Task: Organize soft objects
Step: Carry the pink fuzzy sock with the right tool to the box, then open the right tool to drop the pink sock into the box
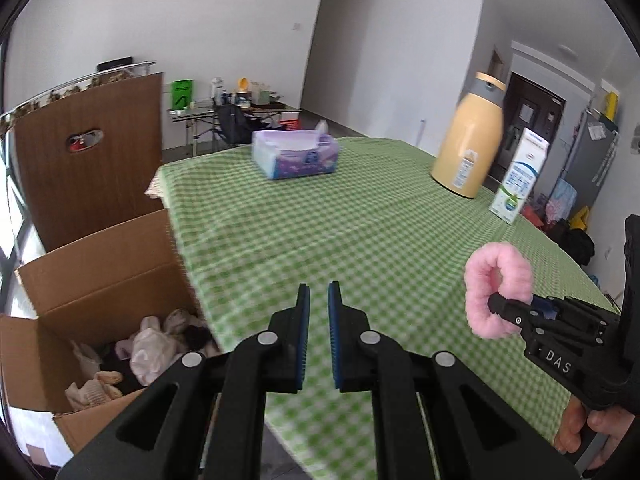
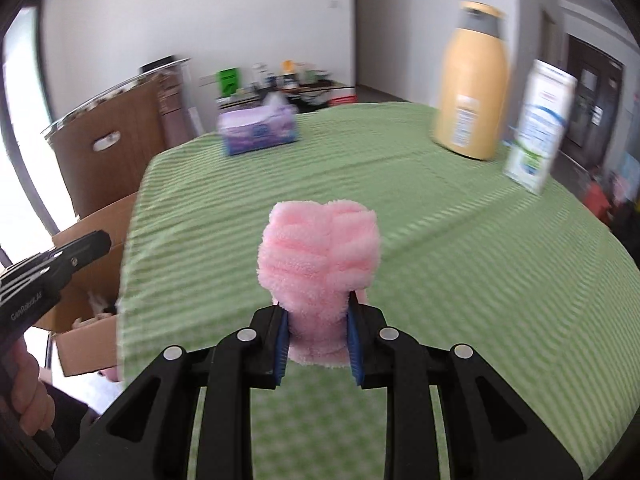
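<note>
My right gripper (image 2: 318, 312) is shut on a fluffy pink band (image 2: 318, 256), held upright above the green checked tablecloth (image 2: 440, 260). From the left wrist view the band (image 1: 478, 280) shows as a ring at the tip of the right gripper (image 1: 494, 304), off to the right. My left gripper (image 1: 319, 292) is shut with nothing between its blue pads, above the table's near left edge. To its left an open cardboard box (image 1: 100, 272) stands beside the table and holds several soft garments (image 1: 152, 348). In the right wrist view the left gripper (image 2: 100, 240) hangs over that box (image 2: 92, 344).
A purple tissue box (image 1: 296, 154) sits at the far side of the table. At the right stand a yellow thermos (image 1: 470, 140) and a white carton (image 1: 520, 176). A brown board (image 1: 88, 140) rises behind the cardboard box. A hand (image 1: 580, 428) holds the right gripper's handle.
</note>
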The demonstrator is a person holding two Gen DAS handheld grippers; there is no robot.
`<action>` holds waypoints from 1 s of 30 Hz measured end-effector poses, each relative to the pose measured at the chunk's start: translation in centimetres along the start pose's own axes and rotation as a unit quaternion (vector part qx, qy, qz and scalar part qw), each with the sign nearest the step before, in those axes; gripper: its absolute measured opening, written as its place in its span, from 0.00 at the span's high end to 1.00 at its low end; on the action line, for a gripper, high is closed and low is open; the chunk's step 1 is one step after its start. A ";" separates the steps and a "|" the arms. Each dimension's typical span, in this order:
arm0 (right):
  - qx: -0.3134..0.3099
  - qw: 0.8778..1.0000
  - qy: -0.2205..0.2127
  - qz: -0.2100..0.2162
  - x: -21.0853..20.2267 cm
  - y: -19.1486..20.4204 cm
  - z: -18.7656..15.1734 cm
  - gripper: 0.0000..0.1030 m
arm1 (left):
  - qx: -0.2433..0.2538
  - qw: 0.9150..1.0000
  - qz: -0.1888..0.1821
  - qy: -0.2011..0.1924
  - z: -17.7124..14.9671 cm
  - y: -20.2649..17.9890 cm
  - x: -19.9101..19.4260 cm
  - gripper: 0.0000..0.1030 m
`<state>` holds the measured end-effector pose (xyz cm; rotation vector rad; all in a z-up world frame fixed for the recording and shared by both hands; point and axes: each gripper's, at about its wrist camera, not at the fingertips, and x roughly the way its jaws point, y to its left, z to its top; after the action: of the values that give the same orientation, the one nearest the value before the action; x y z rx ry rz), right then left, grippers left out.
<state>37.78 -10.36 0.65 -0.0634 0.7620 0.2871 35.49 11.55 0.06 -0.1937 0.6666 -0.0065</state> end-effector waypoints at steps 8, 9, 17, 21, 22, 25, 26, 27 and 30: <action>-0.128 0.985 0.022 0.111 5.7 16.5 2.6 0.76 | -0.075 0.990 0.117 0.004 -0.9 15.0 -2.5 0.93; -0.143 0.982 0.024 0.123 6.3 18.3 2.7 0.76 | -0.082 0.988 0.129 0.006 -1.1 16.4 -2.6 0.93; -0.212 0.955 0.081 0.189 12.0 28.5 3.4 0.76 | -0.135 0.972 0.190 0.024 -2.5 25.0 -2.7 0.94; -0.226 0.952 0.111 0.176 14.5 30.4 4.0 0.75 | -0.150 0.965 0.200 0.075 -3.0 26.9 -0.8 0.93; -0.225 0.951 0.125 0.171 15.3 30.7 4.1 0.75 | -0.154 0.963 0.202 0.090 -3.1 27.2 -0.1 0.93; -0.230 0.947 0.166 0.149 17.9 31.6 4.4 0.70 | -0.170 0.956 0.190 0.145 -3.6 28.4 2.2 0.93; -0.233 0.944 0.183 0.143 18.8 32.0 4.3 0.67 | -0.182 0.950 0.189 0.168 -3.8 29.0 3.1 0.93; -0.234 0.942 0.196 0.142 19.5 32.3 4.4 0.62 | -0.191 0.946 0.186 0.184 -4.2 29.2 3.7 0.93; -0.248 0.935 0.218 0.128 20.9 32.9 4.2 0.43 | -0.200 0.930 0.175 0.252 -4.9 30.0 5.7 0.44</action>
<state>45.75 26.76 -9.12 -0.5236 1.1263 0.7276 35.32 39.72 -12.60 -0.4725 1.2088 0.4400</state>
